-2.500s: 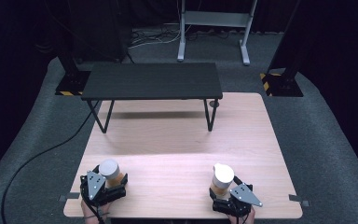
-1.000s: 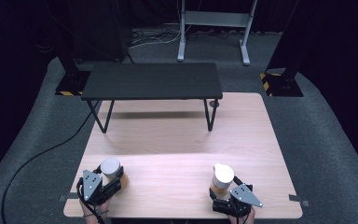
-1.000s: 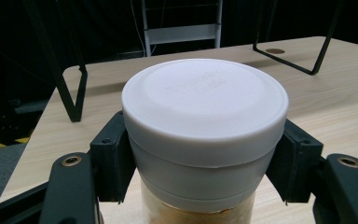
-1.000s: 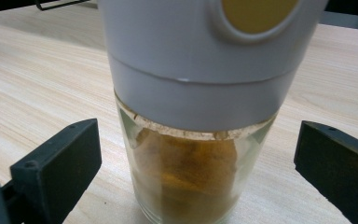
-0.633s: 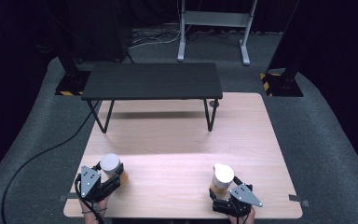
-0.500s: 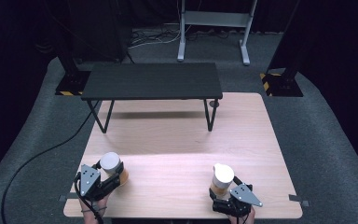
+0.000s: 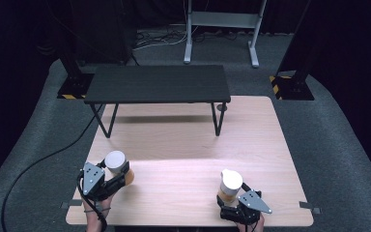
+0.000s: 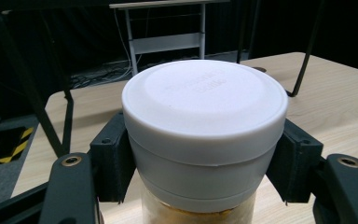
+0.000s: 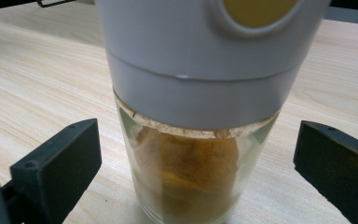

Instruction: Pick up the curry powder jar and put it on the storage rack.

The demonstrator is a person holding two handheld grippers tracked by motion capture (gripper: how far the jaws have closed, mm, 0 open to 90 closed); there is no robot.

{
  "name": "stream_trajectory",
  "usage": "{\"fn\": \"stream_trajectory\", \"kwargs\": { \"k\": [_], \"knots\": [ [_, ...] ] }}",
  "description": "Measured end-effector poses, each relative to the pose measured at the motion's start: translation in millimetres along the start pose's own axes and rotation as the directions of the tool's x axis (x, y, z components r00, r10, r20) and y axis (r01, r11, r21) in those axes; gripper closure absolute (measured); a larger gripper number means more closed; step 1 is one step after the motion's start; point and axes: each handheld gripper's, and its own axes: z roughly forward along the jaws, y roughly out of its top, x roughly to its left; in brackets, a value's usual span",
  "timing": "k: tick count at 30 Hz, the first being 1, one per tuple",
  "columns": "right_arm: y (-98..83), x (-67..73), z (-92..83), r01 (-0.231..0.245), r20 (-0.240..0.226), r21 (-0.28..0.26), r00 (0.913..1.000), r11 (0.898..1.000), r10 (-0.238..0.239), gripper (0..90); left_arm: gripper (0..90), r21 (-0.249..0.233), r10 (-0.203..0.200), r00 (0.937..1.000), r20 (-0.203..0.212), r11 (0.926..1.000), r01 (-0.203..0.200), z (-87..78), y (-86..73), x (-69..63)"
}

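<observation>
My left gripper (image 7: 117,172) is shut on a glass jar (image 7: 116,162) with a plain white lid, holding it a little above the wooden table (image 7: 183,140) near the front left corner, tilted. In the left gripper view the jar's lid (image 8: 205,107) sits between both black pads (image 8: 114,161), which press on its white collar. A second jar (image 7: 230,184) of orange-brown powder stands upright on the table at the front right. My right gripper (image 7: 228,197) is open around this jar (image 9: 200,140), and its pads (image 9: 60,163) stand well clear of the glass on both sides.
A low black bench (image 7: 157,83) stands across the far half of the table. A black cable (image 7: 38,164) runs over the grey carpet at the left. A metal stand (image 7: 222,19) is behind the bench. Bare wood lies between the two jars.
My left gripper has risen slightly with its jar and drifted a little to the left. The right gripper and its jar have stayed where they were.
</observation>
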Motion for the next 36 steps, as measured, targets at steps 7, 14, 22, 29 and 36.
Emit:
{"fn": "stream_trajectory", "kwargs": {
  "k": [7, 14, 22, 29, 36],
  "knots": [
    [-0.5, -0.5, -0.4, -0.001, -0.002, -0.003, 1.0, 1.0, 0.001, 0.0, 33.3, 0.0, 0.013, 0.9997, 0.019, 0.9999, -0.013, 6.4, 8.0, 1.2],
    [0.2, -1.1, 0.1, -0.001, -0.005, 0.001, 1.0, 1.0, 0.001, 0.0, 33.3, 0.003, 0.026, 0.9992, 0.03, 0.9996, -0.026, 13.1, 15.4, 2.7],
    [0.1, -0.2, 0.1, 0.0, -0.001, 0.001, 1.0, 1.0, 0.0, 0.0, 33.3, 0.005, 0.039, 0.9986, 0.036, 0.9992, -0.039, 19.0, 21.8, 5.1],
    [0.2, -0.4, 0.1, -0.002, -0.001, 0.001, 1.0, 1.0, 0.002, 0.0, 33.3, 0.004, 0.039, 0.9984, 0.041, 0.9992, -0.039, 24.7, 25.9, 6.4],
    [0.8, -0.6, 0.4, -0.004, -0.001, 0.005, 1.0, 1.0, 0.004, 0.0, 33.3, 0.003, 0.034, 0.9981, 0.052, 0.9994, -0.034, 30.9, 29.0, 8.2]
  ]
}}
